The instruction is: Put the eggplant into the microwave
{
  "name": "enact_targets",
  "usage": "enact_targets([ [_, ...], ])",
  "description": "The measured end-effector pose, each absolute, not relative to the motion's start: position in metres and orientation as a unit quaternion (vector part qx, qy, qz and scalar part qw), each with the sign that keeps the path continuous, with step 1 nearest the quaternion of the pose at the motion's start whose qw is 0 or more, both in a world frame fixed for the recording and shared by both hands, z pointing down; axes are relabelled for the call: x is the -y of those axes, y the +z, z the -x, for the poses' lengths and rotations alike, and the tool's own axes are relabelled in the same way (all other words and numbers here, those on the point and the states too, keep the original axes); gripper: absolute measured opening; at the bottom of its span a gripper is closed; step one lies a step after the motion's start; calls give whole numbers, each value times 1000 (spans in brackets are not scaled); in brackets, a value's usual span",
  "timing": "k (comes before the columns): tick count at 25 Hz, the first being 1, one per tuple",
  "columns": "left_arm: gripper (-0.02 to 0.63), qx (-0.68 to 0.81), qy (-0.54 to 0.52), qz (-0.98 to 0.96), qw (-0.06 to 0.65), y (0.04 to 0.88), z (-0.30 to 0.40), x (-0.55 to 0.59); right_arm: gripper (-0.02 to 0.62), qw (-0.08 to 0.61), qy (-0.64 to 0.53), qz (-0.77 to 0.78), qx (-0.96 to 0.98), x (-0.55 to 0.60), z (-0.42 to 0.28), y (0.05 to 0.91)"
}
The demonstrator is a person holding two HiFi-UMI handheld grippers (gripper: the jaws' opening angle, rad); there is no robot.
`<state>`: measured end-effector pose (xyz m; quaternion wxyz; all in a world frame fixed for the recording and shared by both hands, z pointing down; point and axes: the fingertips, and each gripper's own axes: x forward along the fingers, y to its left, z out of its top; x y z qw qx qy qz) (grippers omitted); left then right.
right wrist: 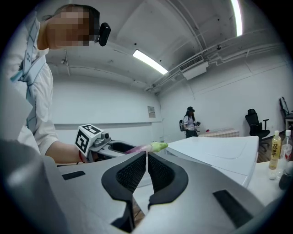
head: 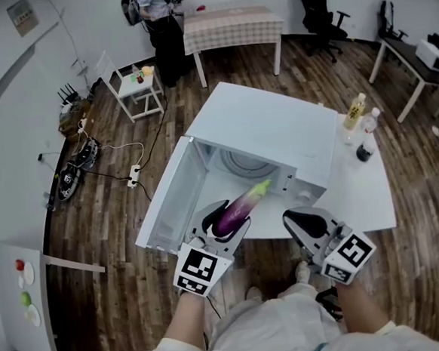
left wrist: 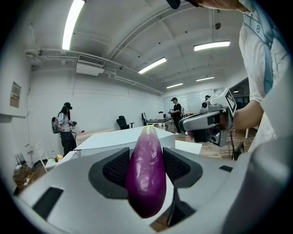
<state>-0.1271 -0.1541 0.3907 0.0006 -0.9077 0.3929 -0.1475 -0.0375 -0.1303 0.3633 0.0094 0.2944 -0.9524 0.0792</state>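
Pinching a smooth, glossy purple eggplant lengthwise between the ribbed black pads of the left gripper, green stem end forward. Right gripper near, pressed together, empty. Ahead: boxy white microwave, door swung wide left, cavity wide open, stem tip maybe just over its front edge.

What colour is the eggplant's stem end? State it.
Pale green, on the purple eggplant. The head view shows it best.
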Motion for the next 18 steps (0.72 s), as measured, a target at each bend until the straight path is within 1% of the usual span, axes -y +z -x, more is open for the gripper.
enact_targets([
  [8, 227, -385, -191, 903, 5, 437, 144, 164, 35, 18, 67, -313, 947, 116, 38, 369],
  [18, 227, -373, -241, 896, 2, 501, 140, 219, 35, 32, 62, -305, 950, 141, 39, 376],
])
